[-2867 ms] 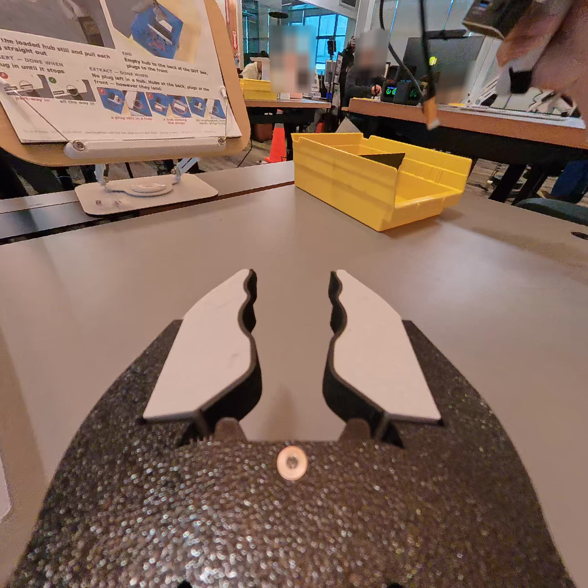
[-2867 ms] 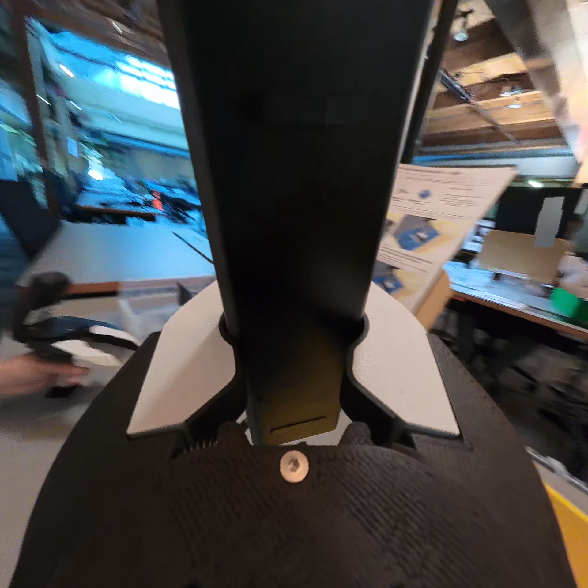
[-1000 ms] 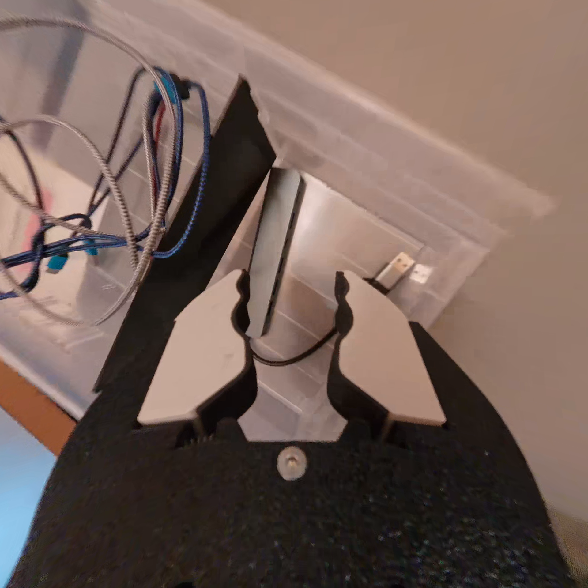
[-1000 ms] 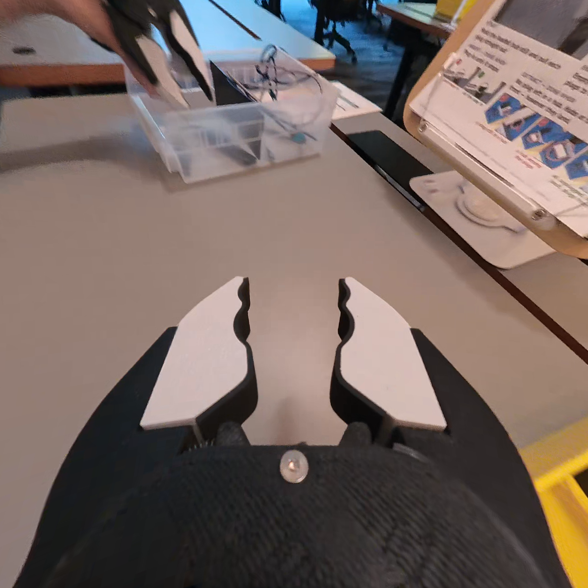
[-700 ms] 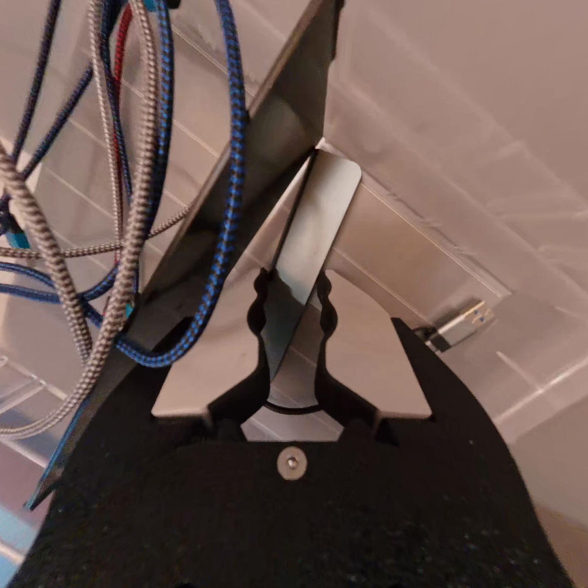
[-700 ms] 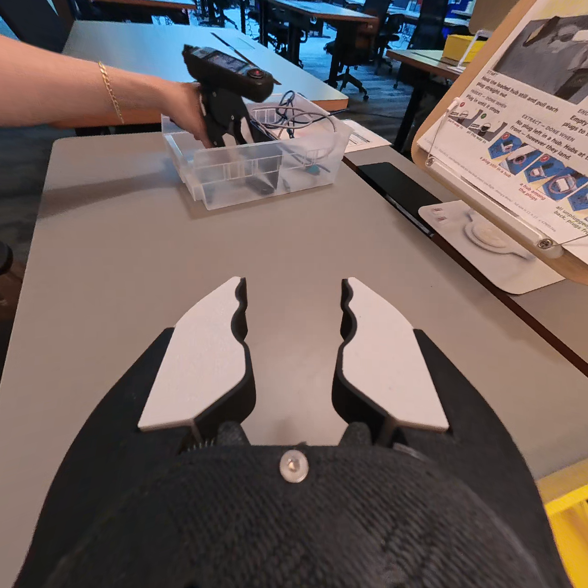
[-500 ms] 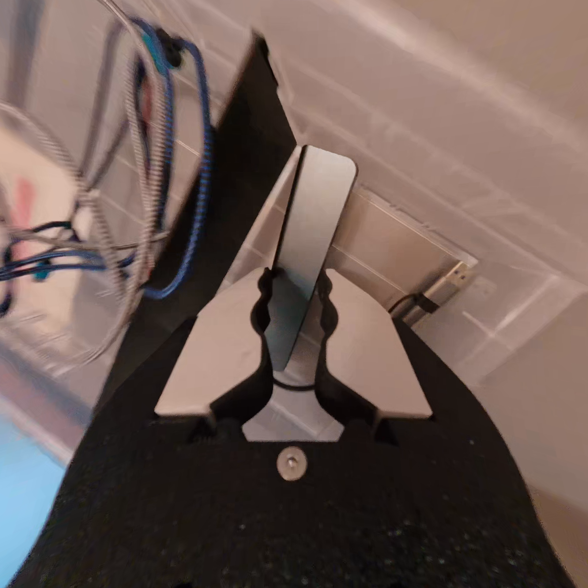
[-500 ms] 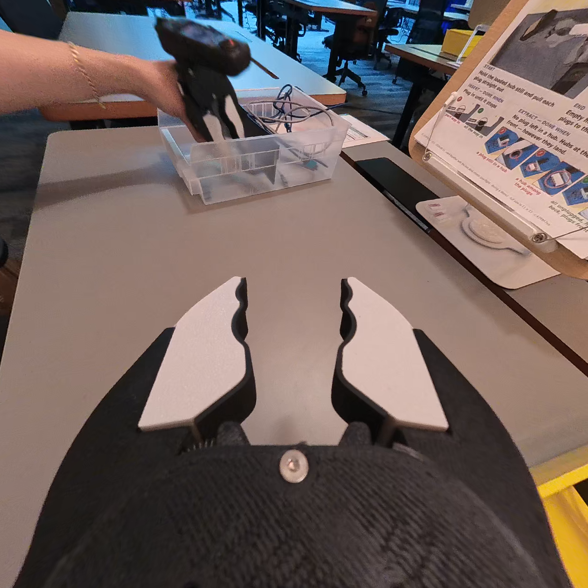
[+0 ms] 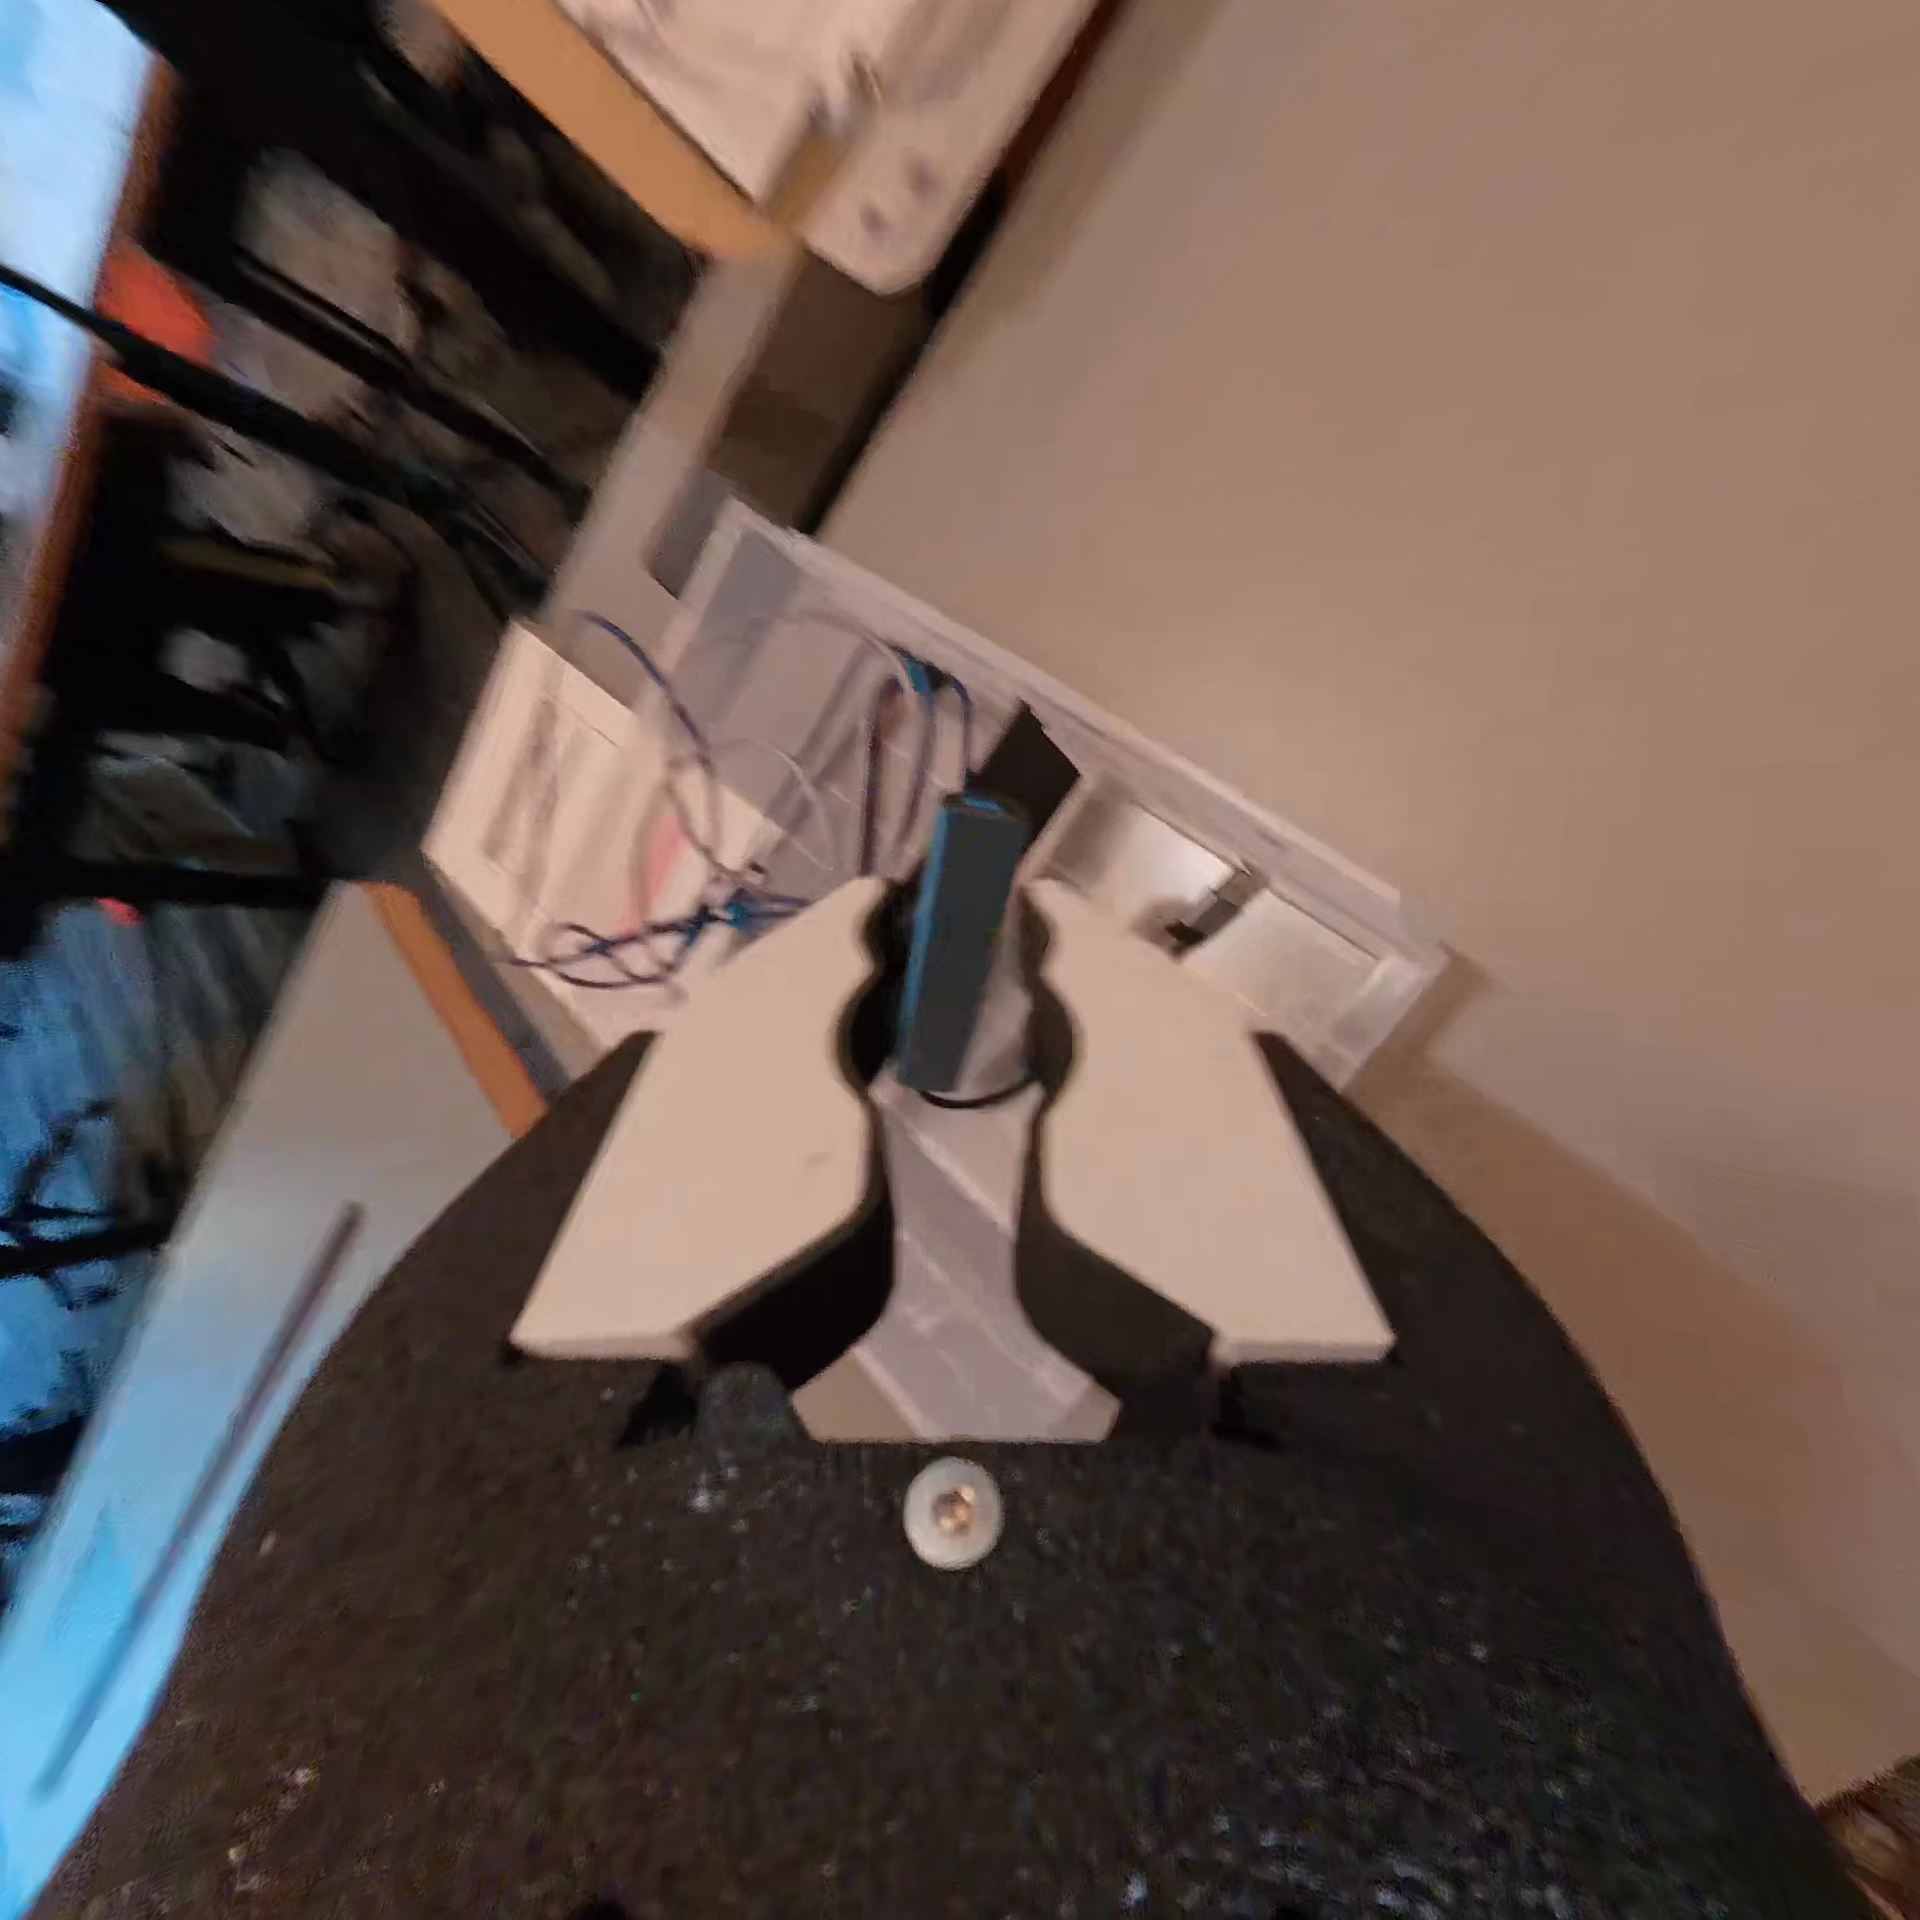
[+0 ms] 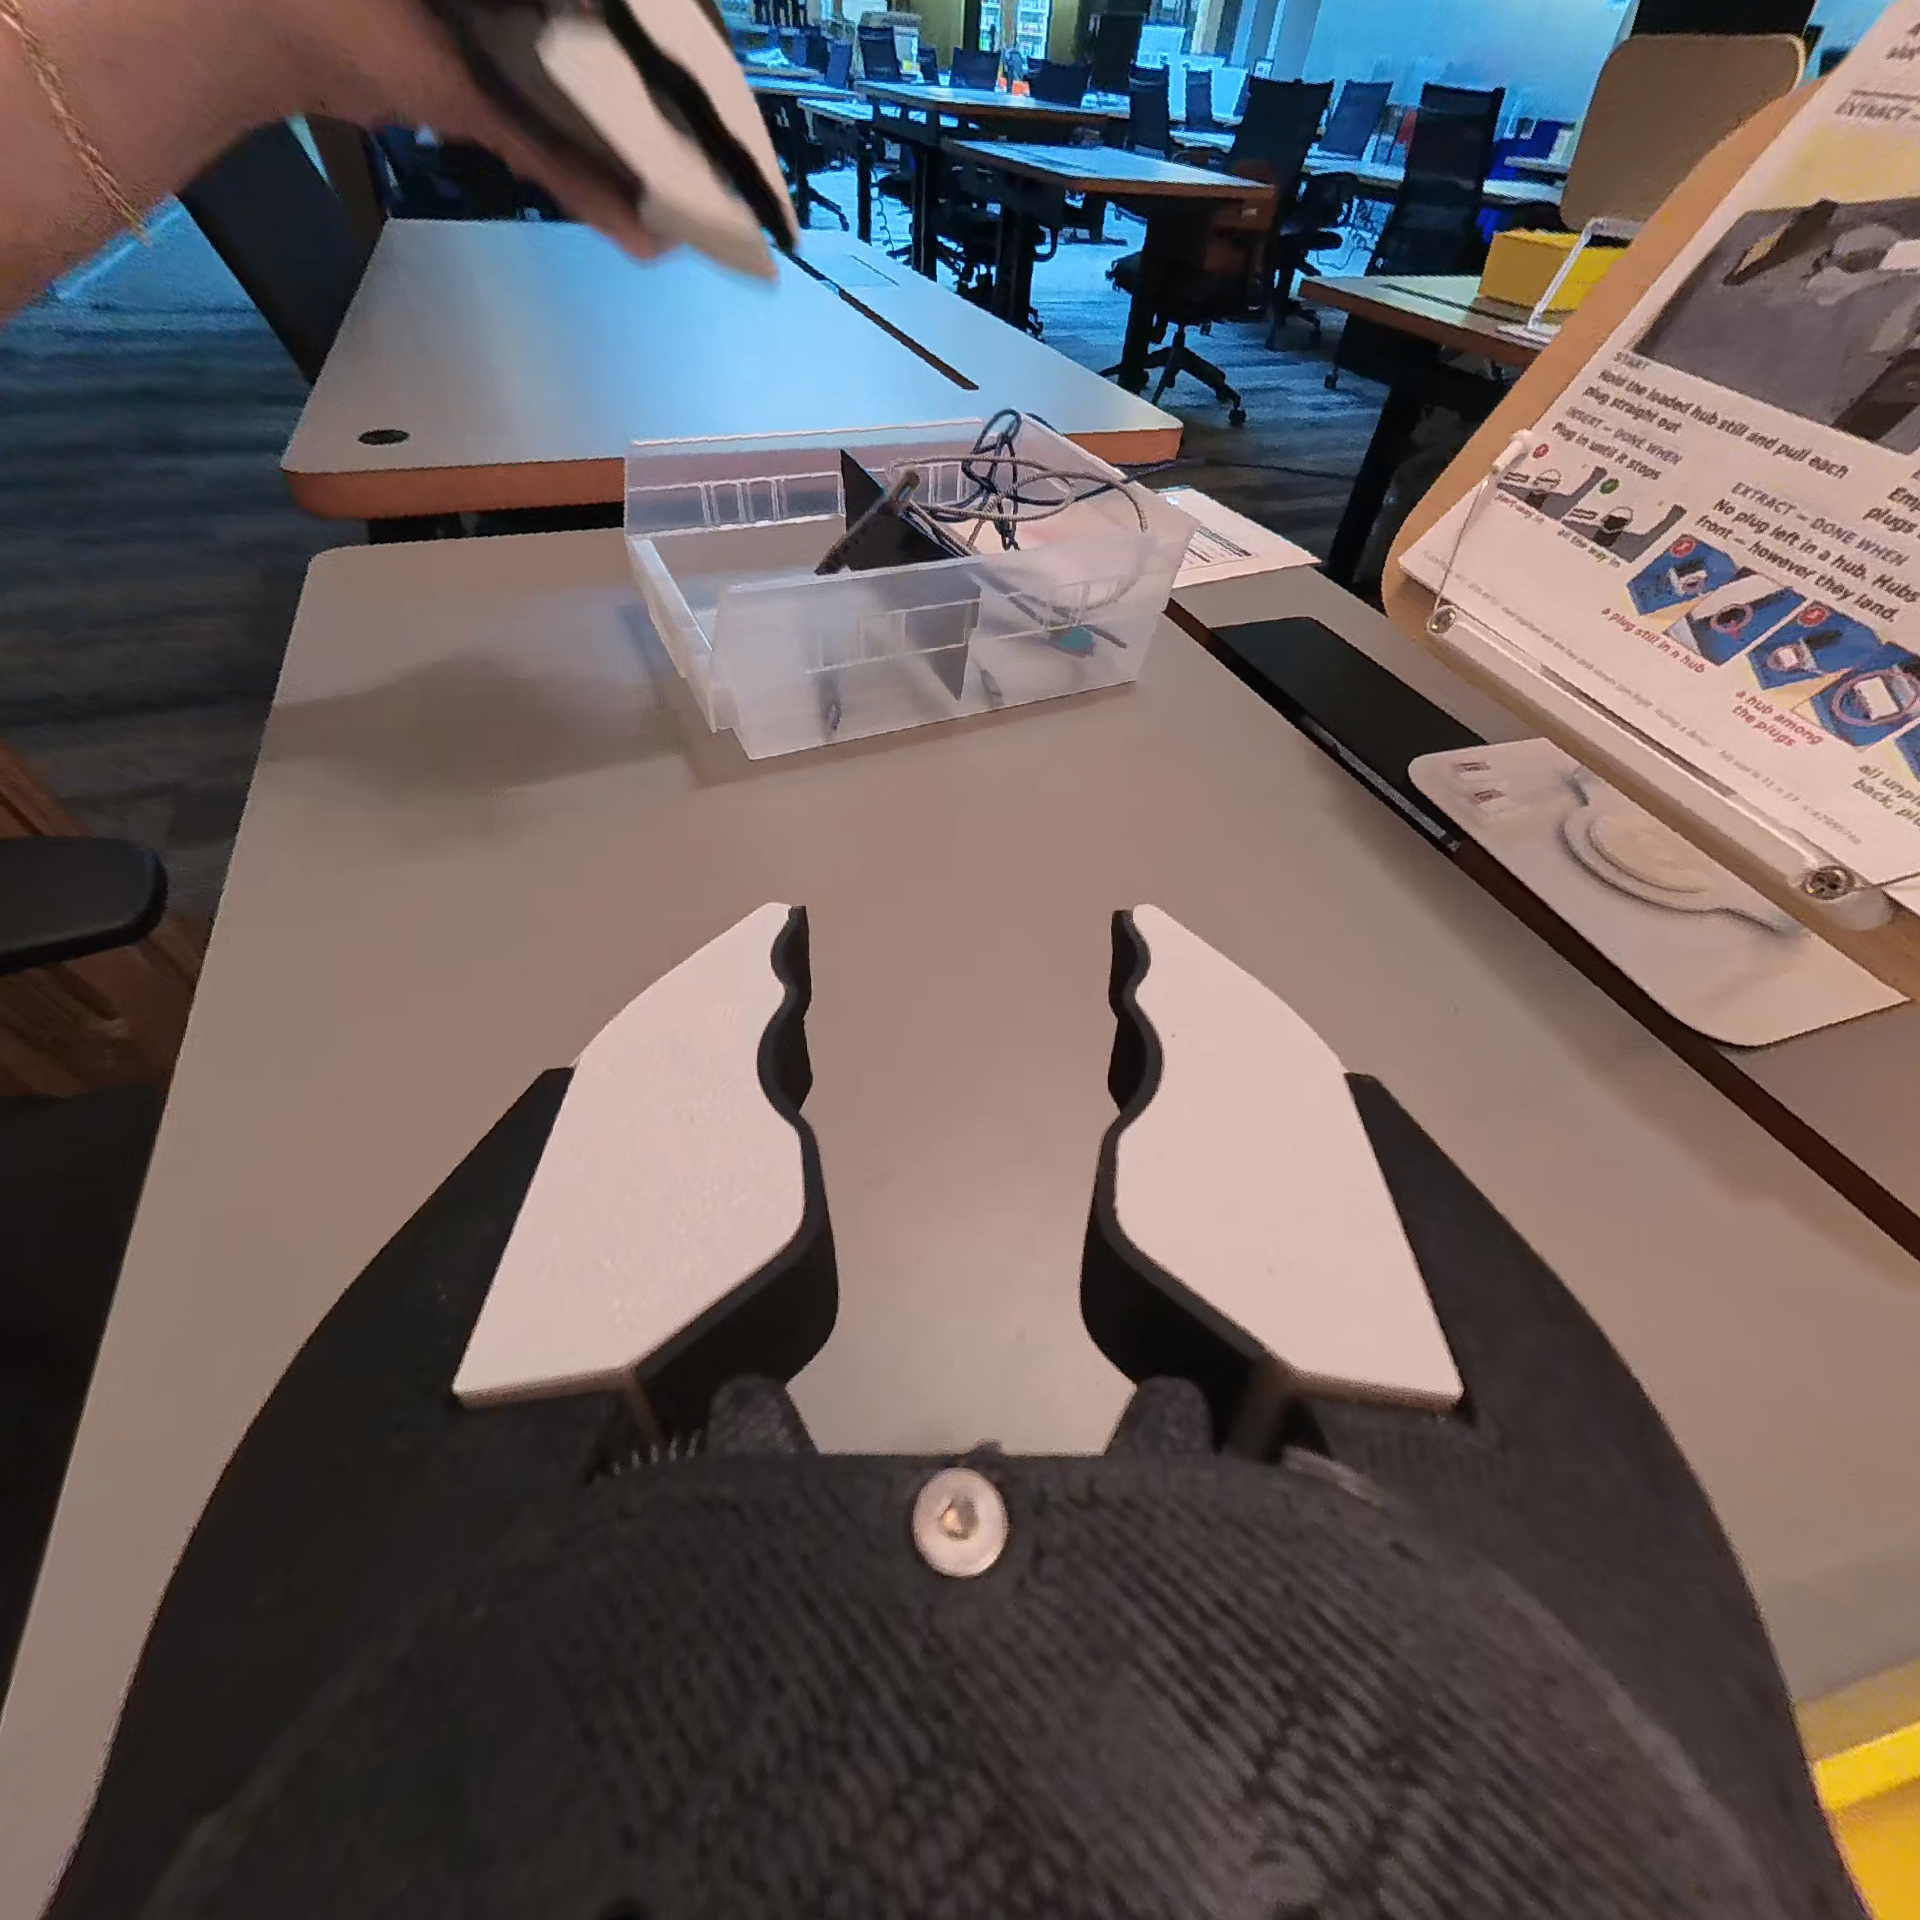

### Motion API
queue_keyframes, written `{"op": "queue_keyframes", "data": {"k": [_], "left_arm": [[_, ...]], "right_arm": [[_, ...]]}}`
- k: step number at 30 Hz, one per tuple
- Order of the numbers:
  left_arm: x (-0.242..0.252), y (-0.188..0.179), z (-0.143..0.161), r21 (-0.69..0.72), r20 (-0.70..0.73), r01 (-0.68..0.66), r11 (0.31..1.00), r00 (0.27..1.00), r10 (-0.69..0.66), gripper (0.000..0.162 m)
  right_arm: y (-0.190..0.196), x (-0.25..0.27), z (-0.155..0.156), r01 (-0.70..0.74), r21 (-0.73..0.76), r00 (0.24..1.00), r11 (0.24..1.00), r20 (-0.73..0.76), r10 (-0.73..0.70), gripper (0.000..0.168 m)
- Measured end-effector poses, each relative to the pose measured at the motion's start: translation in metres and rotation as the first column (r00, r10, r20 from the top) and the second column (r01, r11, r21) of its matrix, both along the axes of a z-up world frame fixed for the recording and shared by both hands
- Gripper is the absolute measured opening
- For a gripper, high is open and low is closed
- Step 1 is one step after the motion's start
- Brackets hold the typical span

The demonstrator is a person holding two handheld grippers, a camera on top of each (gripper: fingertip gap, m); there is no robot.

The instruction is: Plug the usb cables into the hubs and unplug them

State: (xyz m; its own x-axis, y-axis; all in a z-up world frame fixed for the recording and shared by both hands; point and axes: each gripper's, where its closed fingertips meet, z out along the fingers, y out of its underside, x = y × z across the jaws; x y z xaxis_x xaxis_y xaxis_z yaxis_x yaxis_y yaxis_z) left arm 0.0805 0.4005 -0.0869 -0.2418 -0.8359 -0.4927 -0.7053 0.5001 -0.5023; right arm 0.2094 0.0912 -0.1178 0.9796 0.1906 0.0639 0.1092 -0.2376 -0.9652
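A dark slim hub [image 9: 956, 935] leans against the black divider [image 9: 1029, 764] inside the clear plastic bin [image 9: 1351, 997]. Its short cable ends in a silver usb plug [image 9: 1221, 899] lying in the bin. My left gripper [image 9: 956, 894] is raised well above the bin, jaws narrowly apart and empty, and I see the hub through the gap. Blue and silver braided cables [image 9: 665, 914] fill the bin's other half. In the right wrist view the left gripper [image 10: 748, 223] hangs high over the bin [image 10: 935, 696], with the hub [image 10: 871, 525] and cables [image 10: 1039, 499] inside. My right gripper [image 10: 958, 925] is open and empty over the grey table.
An instruction board on a stand [image 10: 1714, 520] stands at the table's right, with a black flat strip [image 10: 1340, 686] beside it. A paper sheet [image 10: 1236, 540] lies behind the bin. A yellow object [image 10: 1860, 1766] is at the near right. Another table [image 10: 623, 353] stands behind.
My left gripper, which had narrowed around the hub inside the bin, has risen high out of the bin. The hub stays in the bin. My right gripper has stayed open and tilted up slightly.
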Motion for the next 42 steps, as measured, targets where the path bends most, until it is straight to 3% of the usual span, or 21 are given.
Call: {"op": "queue_keyframes", "data": {"k": [2, 4, 7, 11, 14, 18, 24, 27, 34, 38, 42], "left_arm": [[0.002, 0.006, -0.05, -0.087, -0.106, -0.067, 0.994, 0.993, 0.057, 0.05], [0.006, 0.025, -0.092, -0.055, -0.152, -0.135, 0.989, 0.98, 0.125, 0.072], [0.006, 0.053, -0.134, 0.053, -0.203, -0.136, 0.989, 0.968, 0.145, 0.06], [0.016, 0.055, -0.164, -0.016, -0.19, -0.081, 0.997, 0.979, 0.077, 0.054], [0.012, 0.064, -0.183, -0.031, -0.277, -0.101, 0.994, 0.957, 0.089, 0.06], [0.011, 0.074, -0.194, -0.1, -0.313, -0.132, 0.986, 0.945, 0.095, 0.043], [0.01, 0.079, -0.197, -0.222, -0.292, -0.185, 0.958, 0.949, 0.115, 0.033], [0.011, 0.076, -0.189, -0.138, -0.267, -0.124, 0.983, 0.96, 0.084, 0.016], [-0.004, 0.067, -0.174, -0.015, -0.299, -0.051, 0.999, 0.953, 0.044, 0.011], [-0.004, 0.059, -0.135, 0.069, -0.232, 0.012, 0.998, 0.973, 0.004, 0.01], [0.001, 0.041, -0.058, 0.264, -0.082, 0.091, 0.96, 0.994, -0.072, 0.011]], "right_arm": [[-0.002, -0.002, 0.005, -0.007, 0.014, 1.0, 1.0, 0.006, 0.007, 0.055], [-0.004, -0.005, 0.008, -0.022, 0.022, 1.0, 1.0, 0.013, 0.021, 0.055], [-0.008, -0.003, 0.009, -0.015, 0.023, 0.999, 1.0, 0.037, 0.014, 0.055], [-0.011, -0.002, 0.012, -0.016, 0.03, 0.999, 0.999, 0.046, 0.015, 0.055], [-0.012, 0.001, 0.01, -0.012, 0.024, 0.999, 1.0, 0.046, 0.011, 0.055], [-0.01, 0.002, 0.003, -0.014, 0.0, 0.999, 1.0, 0.051, 0.014, 0.055], [-0.007, -0.002, -0.003, -0.034, -0.024, 0.997, 0.999, 0.075, 0.036, 0.055], [-0.006, -0.002, -0.004, -0.033, -0.028, 0.997, 0.999, 0.072, 0.035, 0.055], [-0.006, -0.003, -0.005, -0.039, -0.032, 0.996, 0.999, 0.076, 0.041, 0.055], [-0.005, -0.001, -0.007, -0.029, -0.034, 0.996, 0.999, 0.087, 0.032, 0.055], [-0.002, 0.005, -0.003, 0.004, -0.001, 1.0, 1.0, 0.023, -0.004, 0.056]]}}
